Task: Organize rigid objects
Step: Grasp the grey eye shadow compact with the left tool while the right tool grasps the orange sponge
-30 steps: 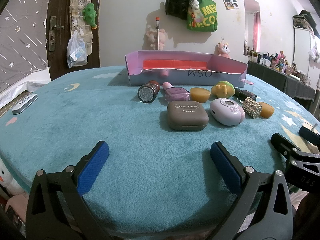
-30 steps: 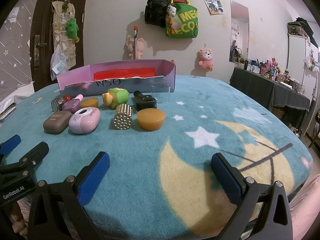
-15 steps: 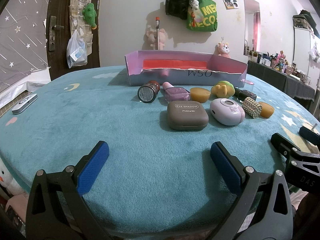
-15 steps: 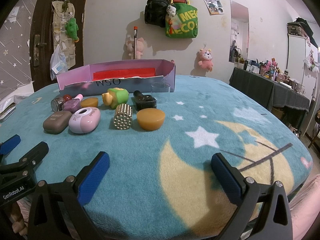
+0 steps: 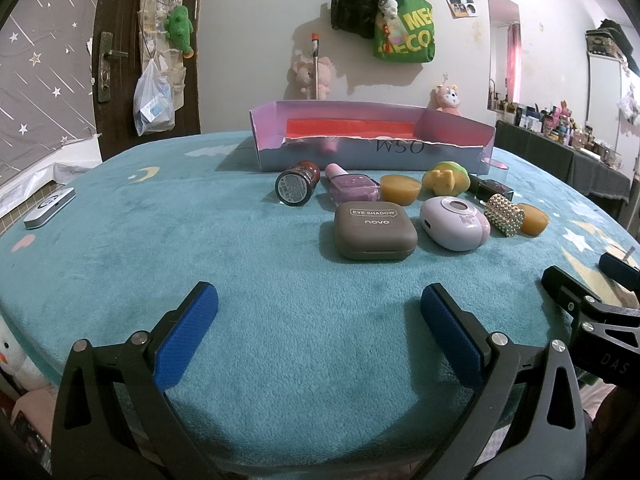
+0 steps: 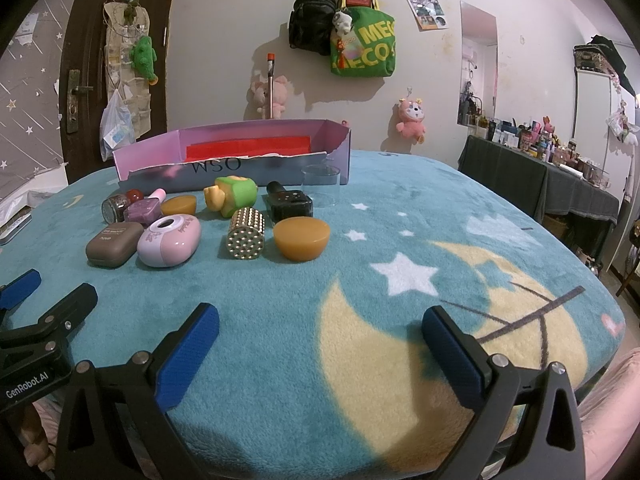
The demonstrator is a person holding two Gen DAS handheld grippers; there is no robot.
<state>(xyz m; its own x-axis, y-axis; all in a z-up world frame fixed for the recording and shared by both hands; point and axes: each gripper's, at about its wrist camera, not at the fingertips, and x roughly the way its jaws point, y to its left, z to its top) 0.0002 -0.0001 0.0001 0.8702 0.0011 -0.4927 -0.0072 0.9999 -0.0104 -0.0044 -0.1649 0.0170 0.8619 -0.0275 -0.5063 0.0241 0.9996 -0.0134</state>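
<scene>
Both grippers spread, empty, near edge

Left gripper (image 5: pixel 318 312) and right gripper (image 6: pixel 320 332) hover wide apart over teal blanket (image 5: pixel 200 248). Items cluster far of them: compact (image 5: pixel 375 231), pink case (image 6: pixel 170 240), studded tube (image 6: pixel 246 233), amber puck (image 6: pixel 302 238), just near of box (image 5: pixel 372 148).

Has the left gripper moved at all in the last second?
No. In the left wrist view the eye shadow case and the purple box sit at the same spots relative to the left gripper as before.
</scene>
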